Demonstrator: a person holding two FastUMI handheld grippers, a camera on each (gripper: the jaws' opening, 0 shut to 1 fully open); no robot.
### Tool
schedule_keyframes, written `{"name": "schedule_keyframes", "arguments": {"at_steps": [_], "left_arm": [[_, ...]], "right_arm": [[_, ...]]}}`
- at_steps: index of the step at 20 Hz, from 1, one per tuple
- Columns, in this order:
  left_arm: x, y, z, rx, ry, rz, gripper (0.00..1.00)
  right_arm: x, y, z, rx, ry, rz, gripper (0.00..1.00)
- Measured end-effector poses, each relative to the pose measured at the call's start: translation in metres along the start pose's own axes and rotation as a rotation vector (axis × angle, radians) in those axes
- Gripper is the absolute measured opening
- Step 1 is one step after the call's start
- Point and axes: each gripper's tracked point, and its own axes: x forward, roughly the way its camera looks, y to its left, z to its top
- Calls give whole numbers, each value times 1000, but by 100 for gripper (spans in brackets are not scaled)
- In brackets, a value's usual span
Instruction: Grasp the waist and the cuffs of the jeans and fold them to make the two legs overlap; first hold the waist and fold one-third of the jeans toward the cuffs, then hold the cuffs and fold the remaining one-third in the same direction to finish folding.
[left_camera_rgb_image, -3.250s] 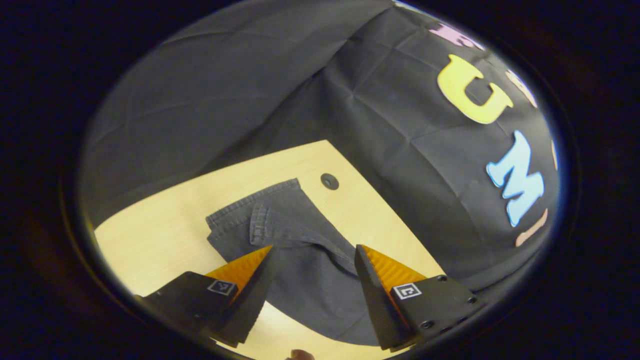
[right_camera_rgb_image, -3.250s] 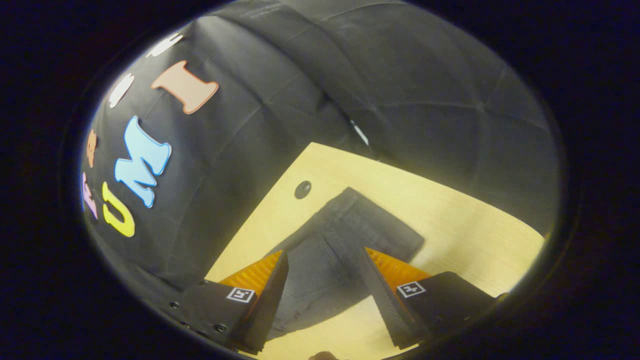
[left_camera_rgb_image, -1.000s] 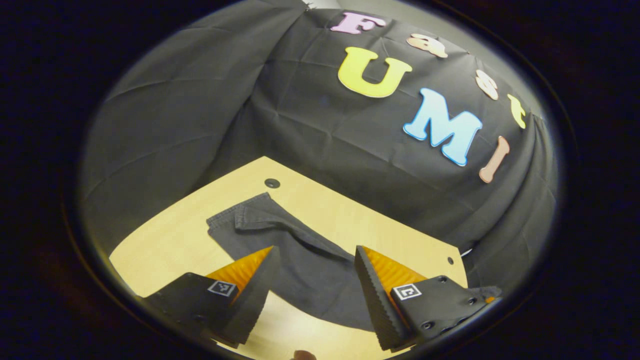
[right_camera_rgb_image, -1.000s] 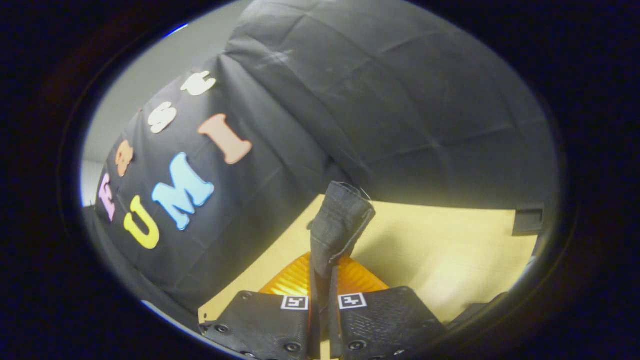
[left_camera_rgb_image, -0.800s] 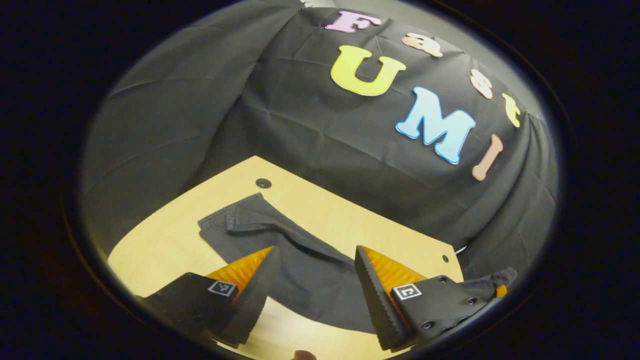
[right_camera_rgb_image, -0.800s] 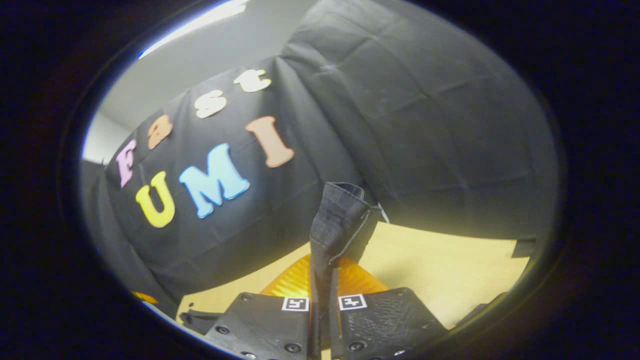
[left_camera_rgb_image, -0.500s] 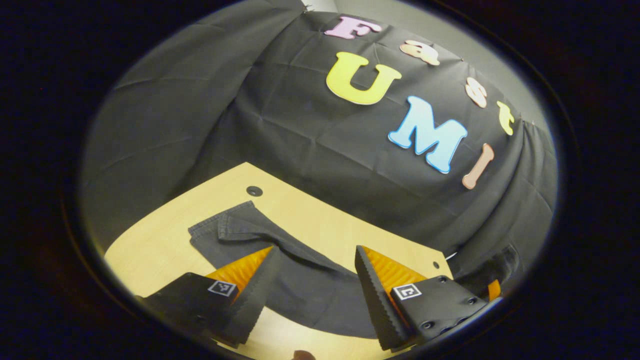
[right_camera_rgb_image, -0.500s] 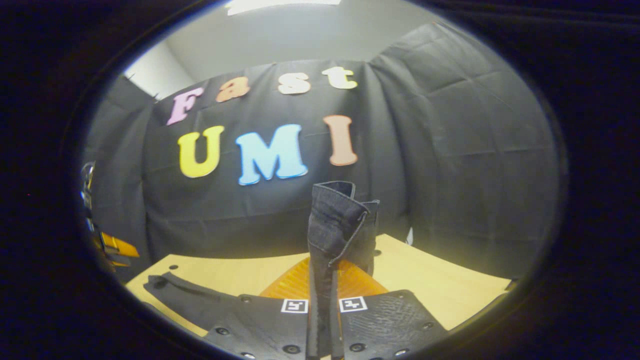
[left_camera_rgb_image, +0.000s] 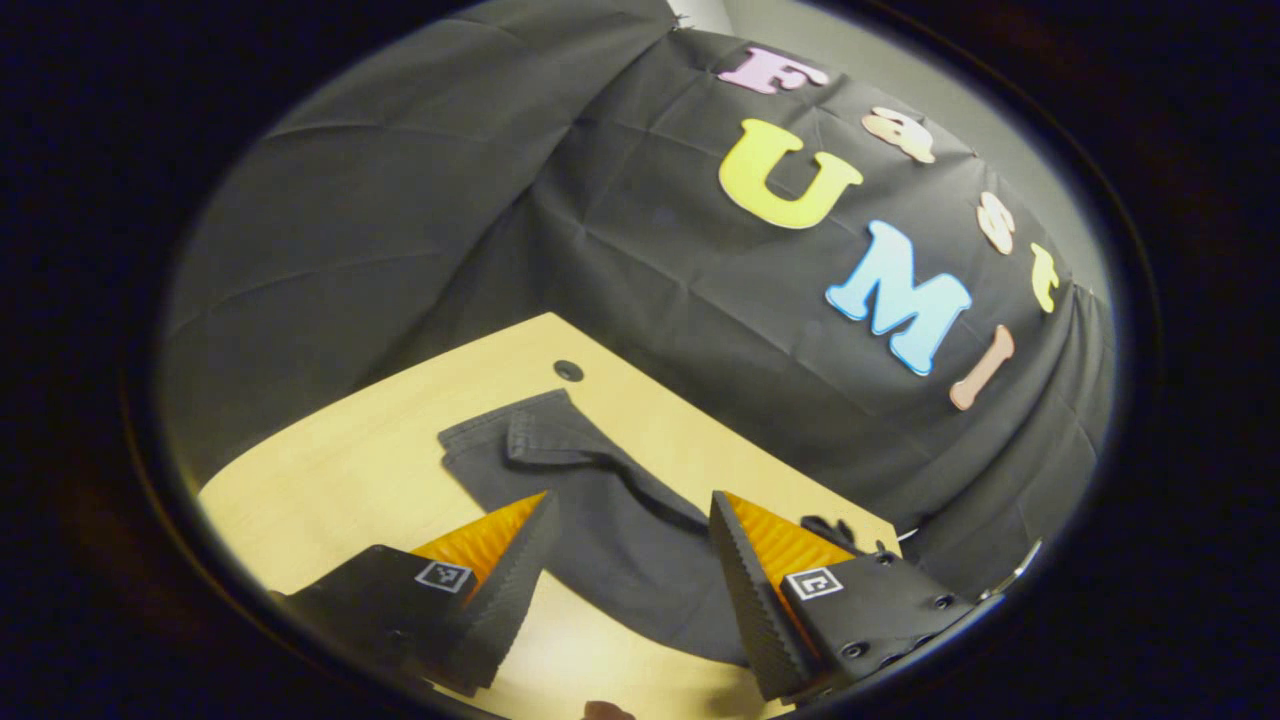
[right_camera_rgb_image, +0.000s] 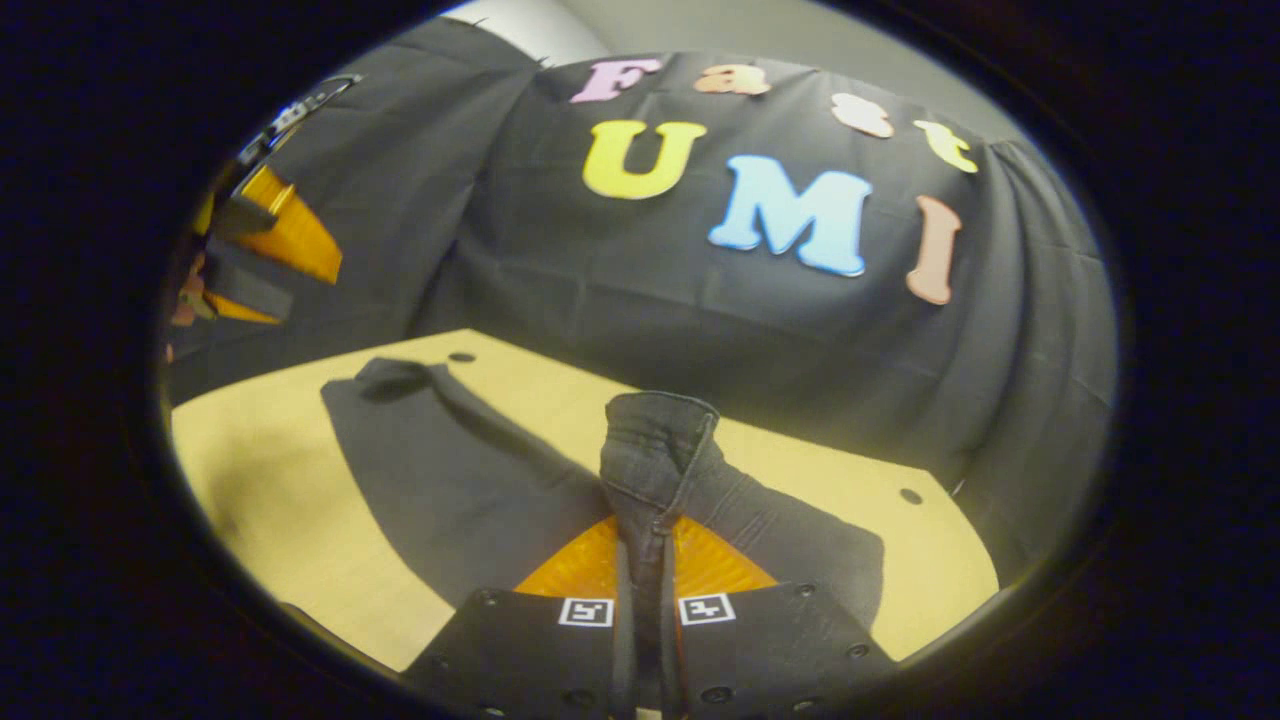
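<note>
The right hand-held gripper (right_camera_rgb_image: 640, 600) pinched the cuff (right_camera_rgb_image: 655, 440) of the jeans (left_camera_rgb_image: 600, 520); the left hand-held gripper (left_camera_rgb_image: 628, 580) hovered unclenched; a thin pinch might slip, spoiling leg overlap.

You worked at a pale wooden table (left_camera_rgb_image: 340, 470) whose top had a small dark round hole (left_camera_rgb_image: 568, 370) near its far edge; in the right gripper view another hole (right_camera_rgb_image: 910, 495) sat near the right end. Creased black cloth (left_camera_rgb_image: 400, 220) hung close behind the table as the booth's wall. Above the cloth you could see a strip of plain grey wall (right_camera_rgb_image: 800, 35). The light fell warm and bright on the tabletop.
</note>
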Motion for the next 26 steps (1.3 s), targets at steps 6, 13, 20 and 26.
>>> {"name": "schedule_keyframes", "arguments": {"at_steps": [6,13,20,26], "left_arm": [[12,51,-14,-131,75,72,98],[43,78,-27,-298,142,69,98],[86,134,-10,-517,143,124,98],[118,167,-19,-603,185,165,98]], "right_arm": [[2,17,-23,-30,87,55,24],[-24,21,7,22,13,99,84],[-69,-79,59,215,-95,-113,94],[-101,-139,77,240,-139,-263,94]]}}
